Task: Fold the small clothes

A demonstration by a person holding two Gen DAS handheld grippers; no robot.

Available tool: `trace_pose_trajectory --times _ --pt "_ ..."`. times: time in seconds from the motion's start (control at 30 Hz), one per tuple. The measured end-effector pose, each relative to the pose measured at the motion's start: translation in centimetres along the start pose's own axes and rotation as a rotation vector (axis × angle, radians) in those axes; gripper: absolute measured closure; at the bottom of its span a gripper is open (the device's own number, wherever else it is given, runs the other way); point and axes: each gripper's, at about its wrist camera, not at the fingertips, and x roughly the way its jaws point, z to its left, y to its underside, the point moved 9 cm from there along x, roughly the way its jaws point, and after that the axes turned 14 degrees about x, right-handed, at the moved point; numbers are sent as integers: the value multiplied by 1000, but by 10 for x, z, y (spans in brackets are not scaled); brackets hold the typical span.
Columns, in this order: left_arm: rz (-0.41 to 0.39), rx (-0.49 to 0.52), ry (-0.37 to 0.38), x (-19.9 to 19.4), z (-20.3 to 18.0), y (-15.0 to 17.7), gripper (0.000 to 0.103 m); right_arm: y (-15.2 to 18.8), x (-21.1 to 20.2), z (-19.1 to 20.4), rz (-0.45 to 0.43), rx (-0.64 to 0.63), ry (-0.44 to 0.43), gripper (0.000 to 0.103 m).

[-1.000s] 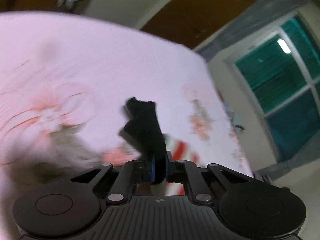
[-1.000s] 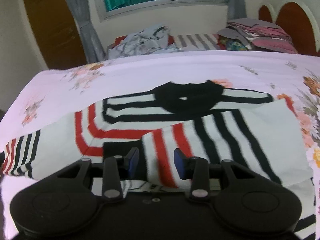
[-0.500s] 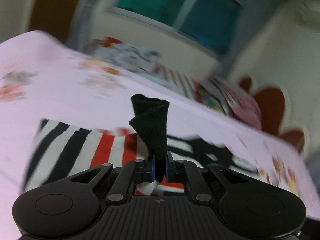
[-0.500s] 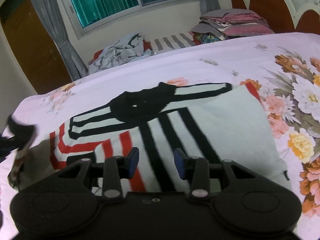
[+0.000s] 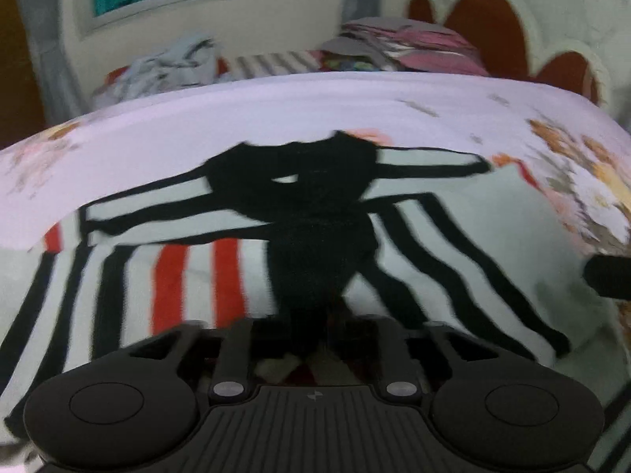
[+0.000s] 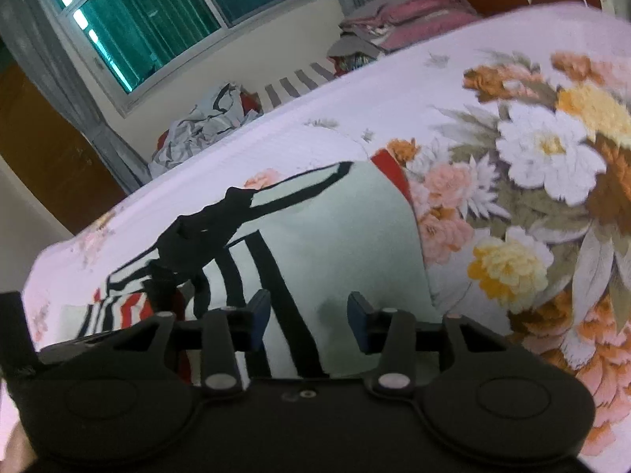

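A white sweater [image 5: 453,236] with black and red stripes lies flat on the floral bedsheet [image 5: 236,110], its black collar [image 5: 299,181] toward the far side. The sleeve's black cuff [image 5: 315,268] rests folded across the body, just below the collar. My left gripper [image 5: 315,335] stands over the cuff's near end; its jaws are opening and the pads stand clear of the cloth. In the right wrist view my right gripper [image 6: 309,317] hovers over the sweater's [image 6: 335,236] plain white part, jaws opening, with only the flat fabric below them.
Beyond the bed's far edge lie a crumpled pile of clothes [image 5: 173,63] and a stack of folded pink and grey garments [image 5: 414,43]. A brown headboard [image 5: 489,27] rises at the right. Bare flowered sheet [image 6: 532,149] spreads to the right of the sweater.
My left gripper swung from the bed's left side over the sweater, carrying the black cuff, and its jaws have parted. My right gripper slid right across the sweater and widened slightly.
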Motion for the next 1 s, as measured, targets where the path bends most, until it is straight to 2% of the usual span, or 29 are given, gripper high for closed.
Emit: trace_pose_trajectory --times 0.03,0.07,0.13,0.23,0.3,0.37,0.43,0.53,0.6,0.7,0.77,0.83,0.87,1.0 --pt "-20 -18 38 -5 2 -2 49 0 2 1 10 18 -21 51" --pt "-47 -46 65 -12 4 0 48 1 5 4 20 31 -43 51" --pt "-81 -86 32 -34 16 11 48 2 9 13 43 48 -90 51" --pt "-140 -165 -103 -74 63 43 48 9 23 36 83 27 -134 51" --pt "-157 -210 -223 -108 101 77 48 16 35 50 115 3 -149 51" --pt "-135 -238 -323 -129 132 110 48 22 46 61 136 -20 -155 51" --pt "-106 -268 -367 -145 154 141 48 28 59 69 150 -30 -151 51" --pt "-79 -339 -329 -151 163 171 48 34 79 76 165 -24 -138 52" --pt "-52 -312 -295 -144 155 178 48 39 91 81 170 -51 -110 52" --pt "-12 -297 -298 -123 154 180 48 43 99 89 165 -95 -93 51" --pt "-27 -318 -285 -117 156 177 48 45 102 96 176 -116 -98 59" --pt "-24 -305 -297 -103 156 168 49 51 105 105 201 -164 -88 90" --pt "-21 -301 -293 -101 157 165 49 52 104 109 202 -191 -84 95" --pt "-16 -255 -292 -83 156 156 49 41 74 131 110 -275 -115 97"
